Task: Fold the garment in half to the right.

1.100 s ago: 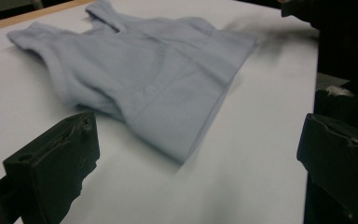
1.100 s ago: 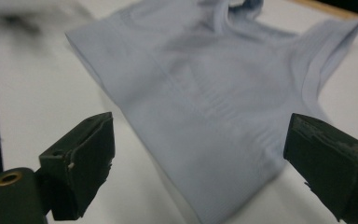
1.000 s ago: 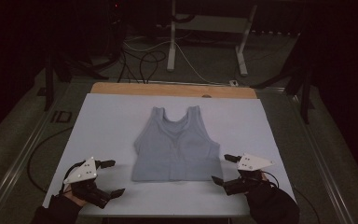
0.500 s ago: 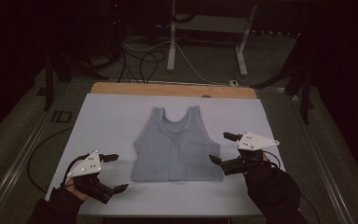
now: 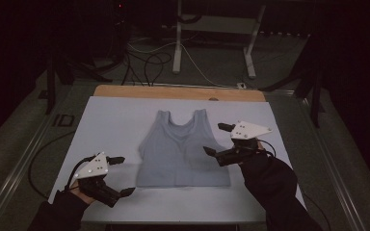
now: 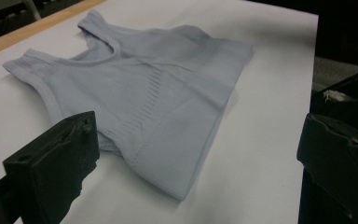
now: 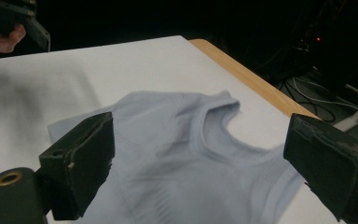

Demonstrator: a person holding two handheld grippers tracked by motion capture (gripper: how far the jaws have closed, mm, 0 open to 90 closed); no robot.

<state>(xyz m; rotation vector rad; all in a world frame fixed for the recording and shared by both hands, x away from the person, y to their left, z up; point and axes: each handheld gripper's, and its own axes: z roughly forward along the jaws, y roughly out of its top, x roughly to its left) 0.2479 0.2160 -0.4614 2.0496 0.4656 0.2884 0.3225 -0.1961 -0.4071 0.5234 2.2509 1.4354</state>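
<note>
Two grippers flank a pale tank top (image 5: pixel 182 150) lying flat mid-table: right gripper (image 5: pixel 218 139), jaws apart, poised at its armhole edge for a grab; left gripper (image 5: pixel 121 175), jaws apart, off its hem corner.

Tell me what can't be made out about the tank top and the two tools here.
- Tank top: its underside, flat against the white table, in the high view.
- Tank top's hem: cut off by the bottom edge in the right gripper view.
- Right tool: whether it touches the fabric, high view, too dim.
- Left tool: its underside, hidden by the hand.
</note>
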